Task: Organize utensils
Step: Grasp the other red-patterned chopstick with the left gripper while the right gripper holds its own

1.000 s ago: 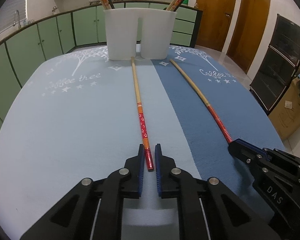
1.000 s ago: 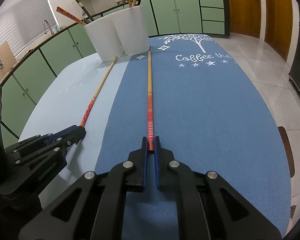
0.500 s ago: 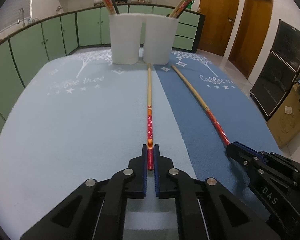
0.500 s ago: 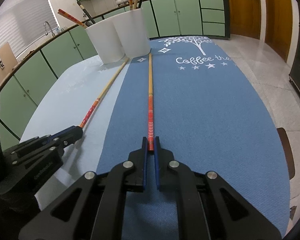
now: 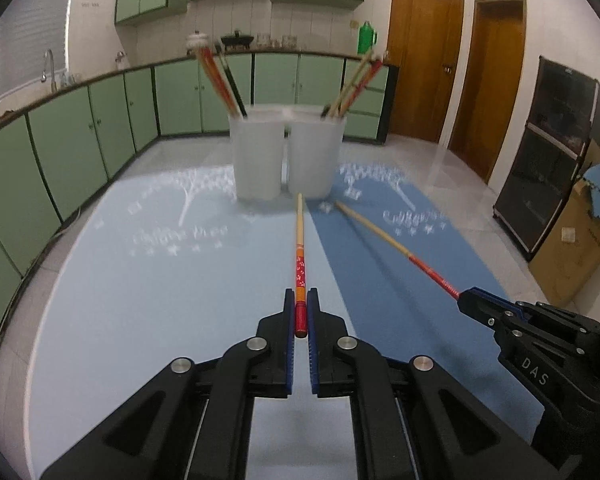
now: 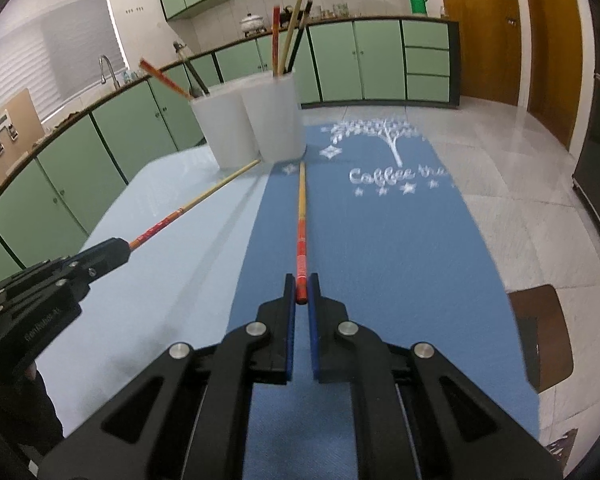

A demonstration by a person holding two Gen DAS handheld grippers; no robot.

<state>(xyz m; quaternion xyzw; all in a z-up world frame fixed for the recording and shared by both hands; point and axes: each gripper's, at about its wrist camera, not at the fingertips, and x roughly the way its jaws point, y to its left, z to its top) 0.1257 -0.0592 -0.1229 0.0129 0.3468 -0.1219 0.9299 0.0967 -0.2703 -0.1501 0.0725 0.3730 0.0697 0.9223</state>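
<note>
Left gripper point(image 5: 300, 312): jaws nearly together, clamped on the red end of a chopstick; seen from the right wrist view as a black body at the lower left point(image 6: 112, 254).
Left chopstick point(image 5: 299, 248): red and orange patterned handle, plain bamboo shaft; it runs straight ahead from the jaws, its far tip near the foot of the two holders. From the right wrist view it slants across the pale mat point(image 6: 188, 208).
Right gripper point(image 6: 301, 296): jaws nearly together, clamped on the red end of a second chopstick; seen from the left wrist view at the lower right, marked "DAS" point(image 5: 466, 300).
Right chopstick point(image 6: 301, 220): red banded handle, bamboo shaft, pointing ahead over the dark blue mat toward the holders; in the left wrist view it slants across that mat point(image 5: 384, 238).
Left holder point(image 5: 258, 156): white, upright, on the pale mat, several chopsticks leaning in it.
Right holder point(image 5: 316, 154): white, upright, just beside the first, with more chopsticks fanned out.
Pale blue mat point(image 5: 140, 300): left half of the tabletop, white tree print.
Dark blue mat point(image 6: 400, 248): right half, white tree print with lettering.
Surroundings: green cabinets point(image 5: 100, 120), wooden doors point(image 5: 424, 64), cardboard box point(image 5: 572, 248).
</note>
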